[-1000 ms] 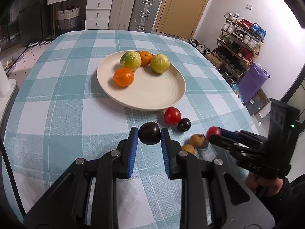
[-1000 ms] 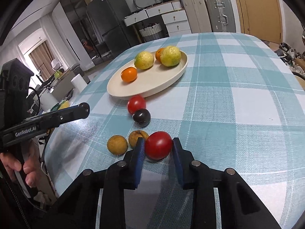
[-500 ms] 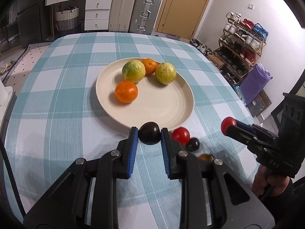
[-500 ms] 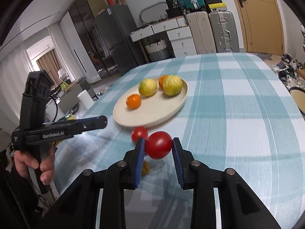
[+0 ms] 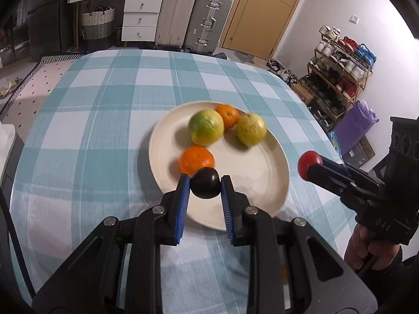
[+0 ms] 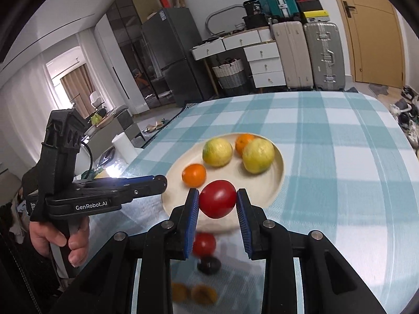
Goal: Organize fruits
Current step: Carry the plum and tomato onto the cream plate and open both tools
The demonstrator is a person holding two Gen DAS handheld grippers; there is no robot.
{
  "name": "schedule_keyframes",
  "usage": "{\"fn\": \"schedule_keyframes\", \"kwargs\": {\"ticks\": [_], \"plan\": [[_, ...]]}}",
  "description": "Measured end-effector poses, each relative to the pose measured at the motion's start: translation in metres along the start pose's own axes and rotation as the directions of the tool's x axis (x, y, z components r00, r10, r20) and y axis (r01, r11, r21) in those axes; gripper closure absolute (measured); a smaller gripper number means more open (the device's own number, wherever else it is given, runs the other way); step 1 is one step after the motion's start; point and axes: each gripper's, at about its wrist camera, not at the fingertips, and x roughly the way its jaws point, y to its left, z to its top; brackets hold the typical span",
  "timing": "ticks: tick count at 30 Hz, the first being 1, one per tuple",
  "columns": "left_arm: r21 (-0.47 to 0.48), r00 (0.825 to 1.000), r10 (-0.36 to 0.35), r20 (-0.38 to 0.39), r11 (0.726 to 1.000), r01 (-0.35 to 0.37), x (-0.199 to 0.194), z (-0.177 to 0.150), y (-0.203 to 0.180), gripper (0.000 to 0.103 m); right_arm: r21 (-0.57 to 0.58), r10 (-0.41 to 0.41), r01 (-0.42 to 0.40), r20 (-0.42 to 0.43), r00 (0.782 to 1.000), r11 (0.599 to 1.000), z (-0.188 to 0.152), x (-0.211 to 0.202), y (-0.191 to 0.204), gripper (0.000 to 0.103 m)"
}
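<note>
My left gripper (image 5: 205,187) is shut on a dark plum (image 5: 205,186), held above the near rim of the cream plate (image 5: 264,183). Two oranges (image 5: 197,159) and two yellow-green citrus fruits (image 5: 206,127) lie on that plate. My right gripper (image 6: 217,200) is shut on a red tomato (image 6: 218,198), lifted over the plate's near edge (image 6: 275,193). Below it on the checked cloth rest another red tomato (image 6: 204,244), a dark plum (image 6: 208,264) and two small brown fruits (image 6: 203,293). The right gripper with its tomato (image 5: 309,164) also shows at the right of the left wrist view.
The table has a teal-and-white checked cloth (image 5: 104,120). A person's hands (image 6: 60,235) hold both gripper handles at the table's near side. Drawers, suitcases and a basket stand beyond the far edge; a shoe rack (image 5: 340,65) stands to the right.
Both grippers have risen off the cloth and moved toward the plate, each carrying its fruit. The loose fruits stayed on the cloth behind them.
</note>
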Motion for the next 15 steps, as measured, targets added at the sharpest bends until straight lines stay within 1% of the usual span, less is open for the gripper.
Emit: {"fn": "schedule_keyframes", "kwargs": {"ticks": [6, 15], "plan": [[-0.015, 1.0, 0.006, 0.014, 1.0, -0.006, 0.01, 0.026, 0.016, 0.082, -0.007, 0.018, -0.019, -0.018, 1.0, 1.0, 0.022, 0.026, 0.002, 0.073], [-0.03, 1.0, -0.001, -0.007, 1.0, 0.0, 0.037, 0.055, 0.036, 0.082, -0.022, 0.022, -0.023, -0.055, 0.998, 1.0, 0.044, 0.061, 0.008, 0.073]]}}
